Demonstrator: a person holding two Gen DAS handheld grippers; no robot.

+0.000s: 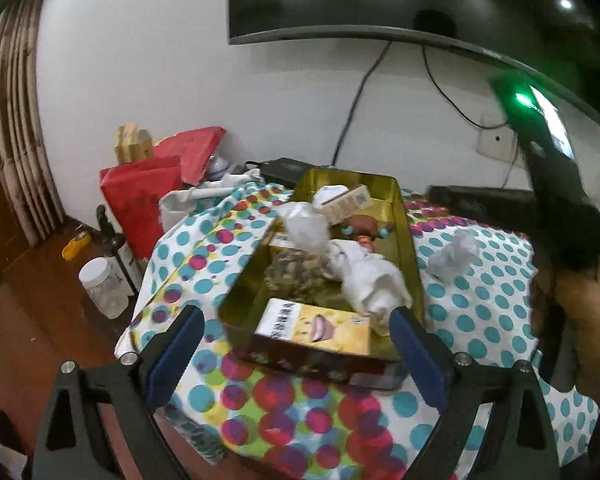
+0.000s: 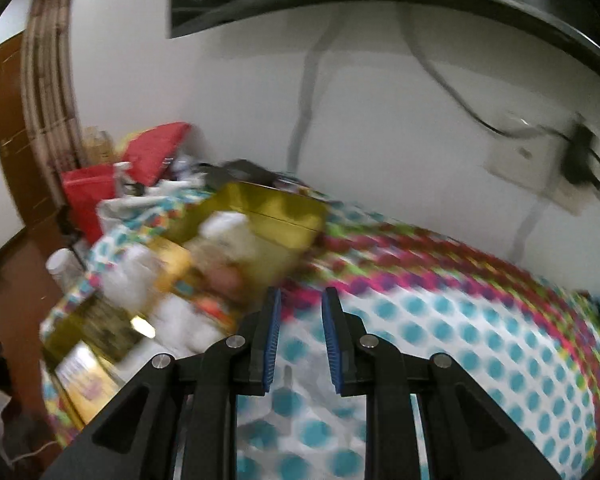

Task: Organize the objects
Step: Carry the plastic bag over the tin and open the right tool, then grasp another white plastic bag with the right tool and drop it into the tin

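A dotted cloth [image 1: 480,300] covers the table under a wall screen. The gold tin [image 1: 404,240], crammed full, sits mid-cloth, long axis running away from me. A paper wad [image 1: 454,252] lies just right of the tin, nearer my right claw [image 2: 300,320], whose jaws are nearly together and empty. My left claw [image 1: 296,332] gapes wide, empty, before the tin's near end.

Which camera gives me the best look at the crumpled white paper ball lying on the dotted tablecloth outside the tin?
The left wrist view. There the crumpled paper ball sits sharp and unobstructed on the dotted tablecloth, right of the gold tin. The right wrist view is motion-blurred, and I cannot pick the ball out in it.
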